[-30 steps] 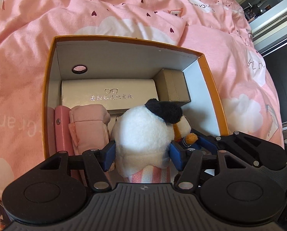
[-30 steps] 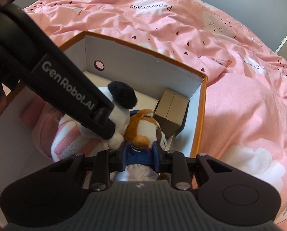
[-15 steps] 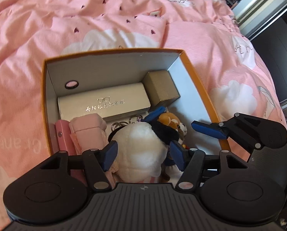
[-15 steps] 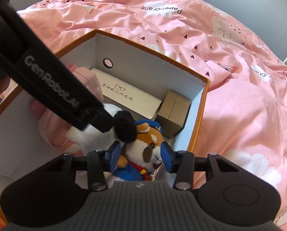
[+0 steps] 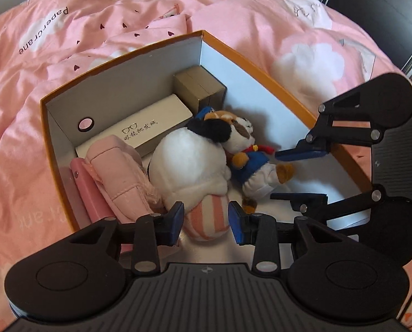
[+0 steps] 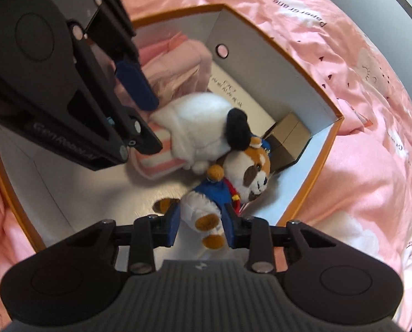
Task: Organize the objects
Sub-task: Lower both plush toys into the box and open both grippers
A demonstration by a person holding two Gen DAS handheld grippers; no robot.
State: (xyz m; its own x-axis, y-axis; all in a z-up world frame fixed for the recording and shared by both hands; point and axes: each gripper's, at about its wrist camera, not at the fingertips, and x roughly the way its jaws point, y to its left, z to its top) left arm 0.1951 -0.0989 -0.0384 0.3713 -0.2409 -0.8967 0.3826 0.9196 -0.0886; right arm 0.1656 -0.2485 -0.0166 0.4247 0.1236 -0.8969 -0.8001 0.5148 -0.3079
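Fluffy white plush toy [image 5: 189, 160], fuzzy pile. Orange-rimmed cardboard box [image 5: 264, 74], matt white inside. Pink printed cotton bedding [image 5: 67, 41], soft, creased.

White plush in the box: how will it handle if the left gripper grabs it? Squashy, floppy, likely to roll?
The white plush looks stuffed and rounded, so it probably compresses between the pads. It is likely light for its bulk. The dog plush leans against it and may shift when it is lifted.

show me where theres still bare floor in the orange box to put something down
Bare floor remains along the right wall of the orange box, between the dog plush and that wall, running toward the near corner under the right gripper. The left side is crowded: pink pouch, white plush, glasses case and brown box sit packed together.
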